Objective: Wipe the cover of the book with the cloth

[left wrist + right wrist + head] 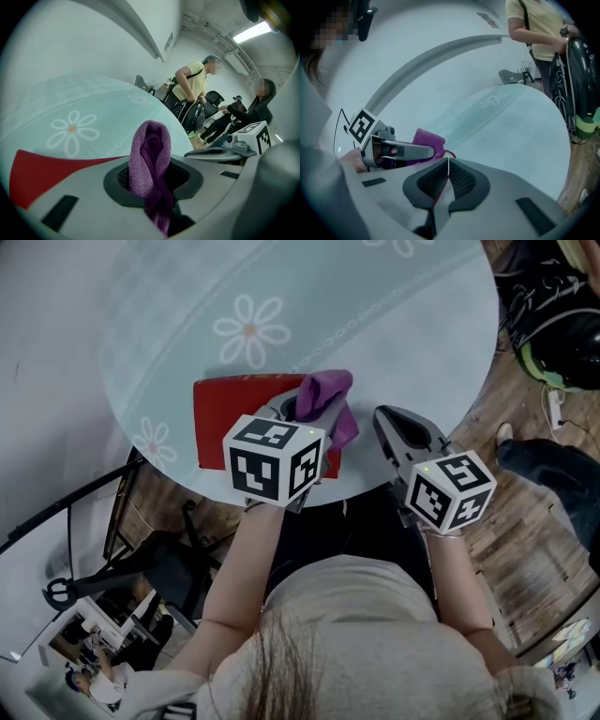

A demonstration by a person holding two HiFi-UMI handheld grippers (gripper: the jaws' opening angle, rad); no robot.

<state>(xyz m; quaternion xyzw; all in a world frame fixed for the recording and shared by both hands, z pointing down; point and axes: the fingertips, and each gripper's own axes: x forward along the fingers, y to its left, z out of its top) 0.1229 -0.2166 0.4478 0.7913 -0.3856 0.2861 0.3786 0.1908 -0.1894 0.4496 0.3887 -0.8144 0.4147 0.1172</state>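
Wooden floor [525, 549] runs along the 3 o'clock side of the room. Beyond the far edge, a person in a yellow shirt [190, 84] stands beside a seated person in dark clothes [255, 112]. The round tabletop [375, 315] wears a pale teal cover printed with white daisies. A red book [220, 418] lies flat at its 6 o'clock edge, cover up, with its long axis running 9 to 3 o'clock. The left hand-held gripper [154, 173] hangs over the book's 3 o'clock half, its jaws clamped on a bunched purple cloth [326, 390] that sticks out toward 1 o'clock. The right hand-held gripper [448, 171] sits just beside it at 3 o'clock, pads pressed together with nothing between them.
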